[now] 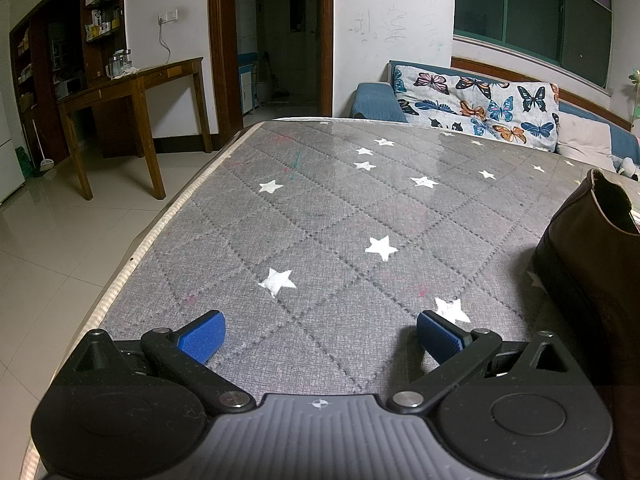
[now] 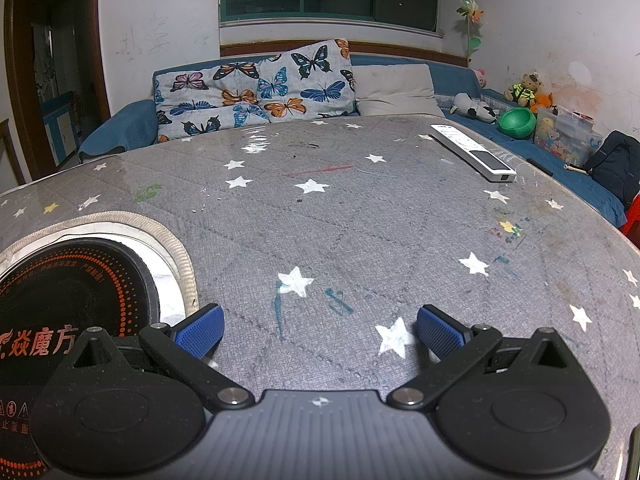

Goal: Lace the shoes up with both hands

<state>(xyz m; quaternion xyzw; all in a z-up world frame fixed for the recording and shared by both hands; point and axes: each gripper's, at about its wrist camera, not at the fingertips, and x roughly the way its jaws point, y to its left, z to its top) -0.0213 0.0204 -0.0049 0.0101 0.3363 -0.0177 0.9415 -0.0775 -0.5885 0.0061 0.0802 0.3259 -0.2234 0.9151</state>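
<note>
Hovering over the grey star-printed table cover [image 1: 320, 220], left gripper [image 1: 320, 334] spread wide, nothing between the blue pads [image 1: 202, 336]. Right gripper [image 2: 320, 330] likewise wide apart and empty, beside a round black cooktop [image 2: 72, 292] set in the table at left. Brown leather shoe [image 1: 588, 264] at the right edge of the left view, just right of that gripper, partly cropped; dark opening facing up and far, long axis roughly near-to-far. Laces not visible.

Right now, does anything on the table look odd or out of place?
The grey star-print table cover carries pen and paint scribbles. Otherwise only a white remote lies askew near the far edge, and the brown shoe shows no laces.
</note>
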